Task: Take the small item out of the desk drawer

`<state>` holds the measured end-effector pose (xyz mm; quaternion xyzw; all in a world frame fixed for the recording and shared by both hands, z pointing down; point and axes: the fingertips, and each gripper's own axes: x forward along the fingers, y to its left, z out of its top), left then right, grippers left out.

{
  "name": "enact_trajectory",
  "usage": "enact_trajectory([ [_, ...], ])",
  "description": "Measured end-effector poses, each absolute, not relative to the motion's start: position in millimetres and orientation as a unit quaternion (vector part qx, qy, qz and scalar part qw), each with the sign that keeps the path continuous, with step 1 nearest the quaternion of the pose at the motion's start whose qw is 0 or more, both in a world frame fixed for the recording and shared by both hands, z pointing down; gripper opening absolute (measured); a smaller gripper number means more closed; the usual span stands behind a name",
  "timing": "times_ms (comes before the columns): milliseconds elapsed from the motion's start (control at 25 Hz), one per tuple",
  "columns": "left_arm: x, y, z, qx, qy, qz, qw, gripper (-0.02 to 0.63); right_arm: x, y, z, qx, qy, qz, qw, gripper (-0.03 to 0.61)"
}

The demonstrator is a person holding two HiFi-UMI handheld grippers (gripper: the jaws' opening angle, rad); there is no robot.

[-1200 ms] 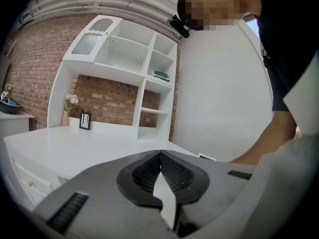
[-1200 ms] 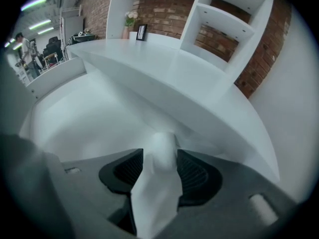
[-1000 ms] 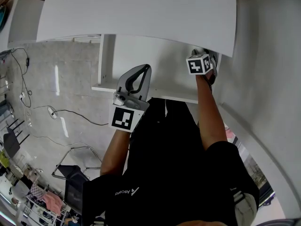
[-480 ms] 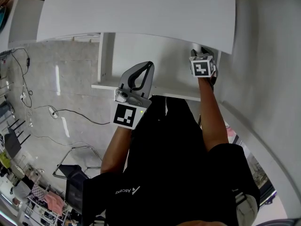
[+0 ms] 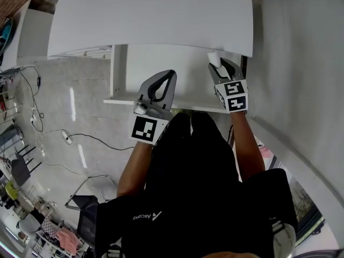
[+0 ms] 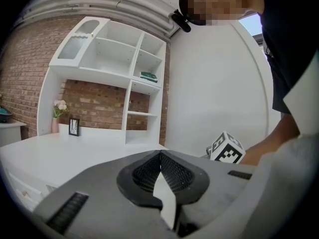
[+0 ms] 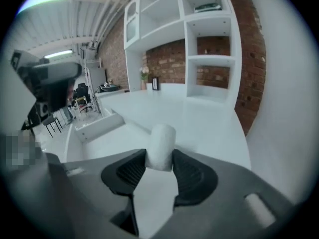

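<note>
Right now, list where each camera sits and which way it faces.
Head view: on the person's head, facing steeply down at the drawer, forearms and black shirt.
Left gripper view: on the shut left gripper, facing across the desk to the shelf unit; a forearm shows.
Right gripper view: on the right gripper, clamped on a small white cylinder, facing the same shelf unit.
Shared: both gripper views show shelf unit and brick wall.

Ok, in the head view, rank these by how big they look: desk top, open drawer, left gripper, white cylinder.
Largest to smallest:
desk top
open drawer
left gripper, though it sits nearer the camera, which inflates it
white cylinder, clearly smallest
</note>
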<state>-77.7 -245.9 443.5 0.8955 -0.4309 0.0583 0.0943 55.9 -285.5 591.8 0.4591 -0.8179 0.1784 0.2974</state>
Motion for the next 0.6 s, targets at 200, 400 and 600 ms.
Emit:
enact_trajectory([
  [200, -53.6, -238.7, 412.6, 0.899, -0.429, 0.055, 0.074, -0.002, 53.4, -271.9, 492.7, 0.443, -0.871, 0.103, 0.187, 0.169],
  [400, -38.0, -230.6, 374.3, 0.903, -0.426, 0.042, 0.042, -0.002, 54.9, -251.1, 403.4, 0.42, -0.903, 0.057, 0.074, 0.169],
  [600, -24.6, -213.9, 336.4, 0.906, -0.422, 0.022, 0.01, -0.002, 63.3, -223.6, 345.5, 0.395, -0.918, 0.023, -0.009, 0.169],
])
